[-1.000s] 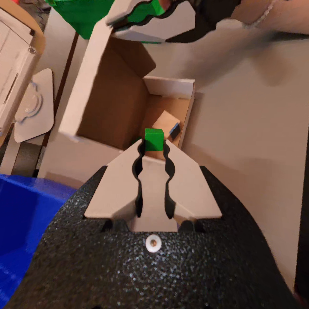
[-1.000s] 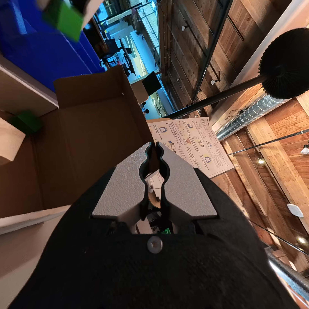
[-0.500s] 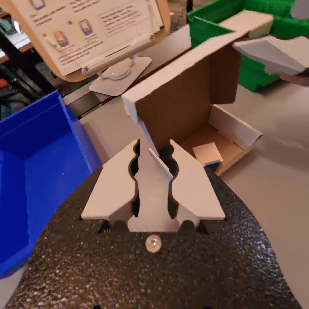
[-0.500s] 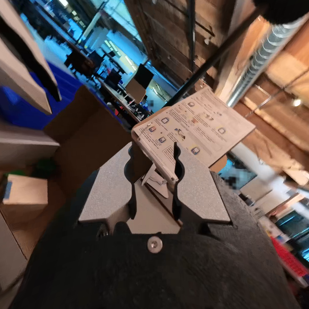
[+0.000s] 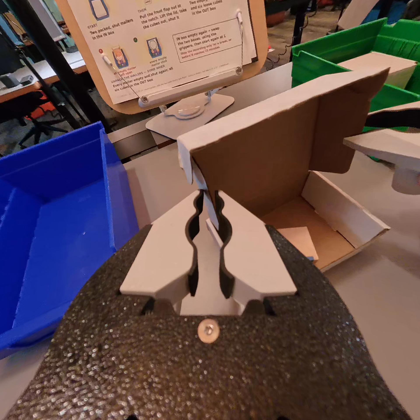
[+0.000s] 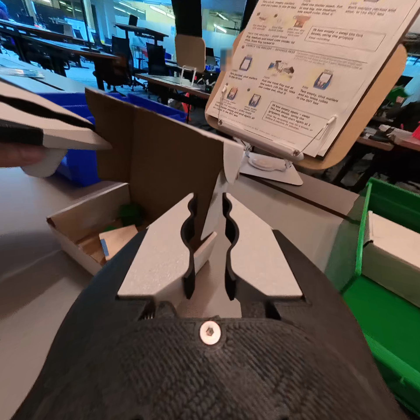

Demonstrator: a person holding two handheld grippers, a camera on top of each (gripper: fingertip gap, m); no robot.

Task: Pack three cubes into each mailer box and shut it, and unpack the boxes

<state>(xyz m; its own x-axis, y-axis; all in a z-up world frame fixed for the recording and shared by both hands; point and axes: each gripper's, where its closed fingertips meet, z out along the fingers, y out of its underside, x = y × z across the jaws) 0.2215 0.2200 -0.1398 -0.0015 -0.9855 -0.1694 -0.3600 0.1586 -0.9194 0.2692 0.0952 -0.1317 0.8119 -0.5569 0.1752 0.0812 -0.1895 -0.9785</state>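
Green cube dropped into mailer box (image 5: 261, 172), lid upright; both hand-held grippers (image 5: 208, 193) (image 6: 208, 195) apart, empty.

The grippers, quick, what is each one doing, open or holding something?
Left gripper: open, one side flap of the mailer box between its fingers, not clamped.
Right gripper: open, the other flap between its fingers, holding nothing.

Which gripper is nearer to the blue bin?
Left. The left gripper is between the box and the blue bin, close beside it; the right gripper is on the box's far side, by the green bin.
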